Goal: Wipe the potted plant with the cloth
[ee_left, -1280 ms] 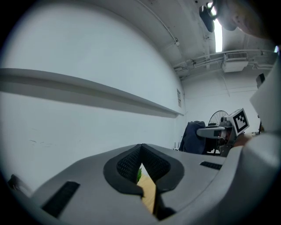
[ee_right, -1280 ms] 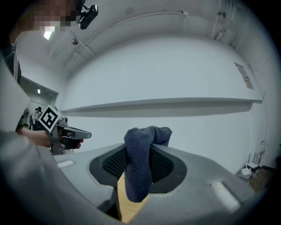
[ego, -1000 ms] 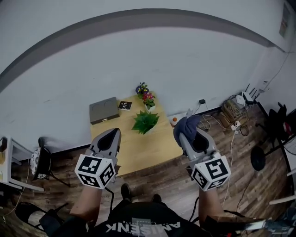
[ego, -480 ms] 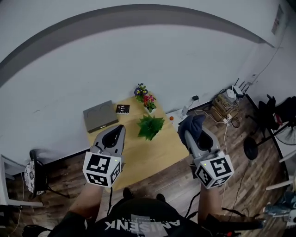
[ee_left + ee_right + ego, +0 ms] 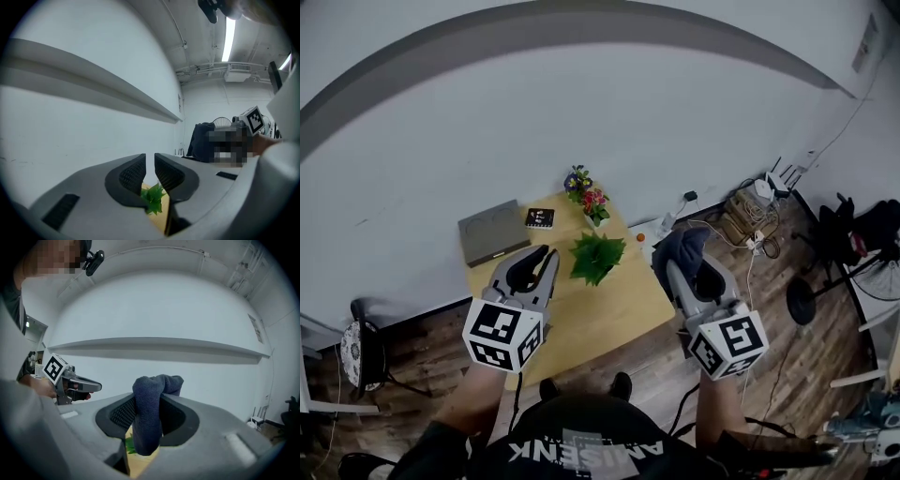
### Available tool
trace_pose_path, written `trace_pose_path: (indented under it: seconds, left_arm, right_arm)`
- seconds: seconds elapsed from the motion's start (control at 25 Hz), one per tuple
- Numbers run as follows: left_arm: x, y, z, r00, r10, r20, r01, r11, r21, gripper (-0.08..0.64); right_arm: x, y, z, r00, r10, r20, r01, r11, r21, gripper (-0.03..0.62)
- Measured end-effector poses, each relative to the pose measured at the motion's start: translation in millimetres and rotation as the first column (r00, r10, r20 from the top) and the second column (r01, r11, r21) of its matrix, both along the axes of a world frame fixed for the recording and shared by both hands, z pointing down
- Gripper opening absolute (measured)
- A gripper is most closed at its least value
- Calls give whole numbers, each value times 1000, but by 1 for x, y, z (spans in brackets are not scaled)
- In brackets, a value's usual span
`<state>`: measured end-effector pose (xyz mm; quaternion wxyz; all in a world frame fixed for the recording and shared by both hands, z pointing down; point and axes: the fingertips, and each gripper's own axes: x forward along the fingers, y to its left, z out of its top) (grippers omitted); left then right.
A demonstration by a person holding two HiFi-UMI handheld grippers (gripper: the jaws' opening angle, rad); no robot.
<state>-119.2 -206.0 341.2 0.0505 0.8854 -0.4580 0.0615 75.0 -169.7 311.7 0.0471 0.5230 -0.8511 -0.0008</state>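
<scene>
Potted plant [image 5: 597, 257]: green, leafy, upright on the wooden table [image 5: 609, 319], roughly mid-table and toward its far right side. Nothing touches it. In the head view it sits between the two grippers and beyond their tips.

Cloth [image 5: 678, 251]: dark blue-grey, off the table. It is pinched in the right gripper [image 5: 686, 272], bunched over the tips and hanging down in front of them. In the right gripper view both pads press on the cloth [image 5: 149, 420], and a sliver of the plant [image 5: 126, 446] shows below it, well apart.

Left gripper [image 5: 548, 255]: we see the jaws have just been opening and now stand at a narrow slit. Nothing is between them. In the left gripper view the plant [image 5: 152, 199] shows through the gap of the left gripper [image 5: 150, 161], but further off and not in reach of the pads.

We hold both grippers over the near part of the table, pointing about level toward the wall.

Rest of the table:
- a small pot of coloured flowers [image 5: 584, 192] at the far edge, behind the plant
- a small black item [image 5: 539, 217] beside the flowers
- a flat grey case [image 5: 492, 232] at the far left corner

Floor is wood plank. There is a tangle of cables [image 5: 748, 211] by the wall on the right.
</scene>
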Motion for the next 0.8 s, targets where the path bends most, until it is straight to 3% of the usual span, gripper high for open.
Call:
trace_pose_path:
  seconds: [0.12,0.36,0.8]
  left_arm:
    - [17,2,0,1000,-15,25,15,1000,4,86]
    - [45,2,3,998,-39,54,39,999,0,118]
    - [95,-13,65,969,2,246,27,993,-111,137]
  right_arm:
    - [14,-4,-2,999,-33,-8,33,999,4,132]
    - [43,-12,-1,998,-67,-1,67,998,8,132]
    - [82,-25,19,997,-76,30,76,997,-23,132]
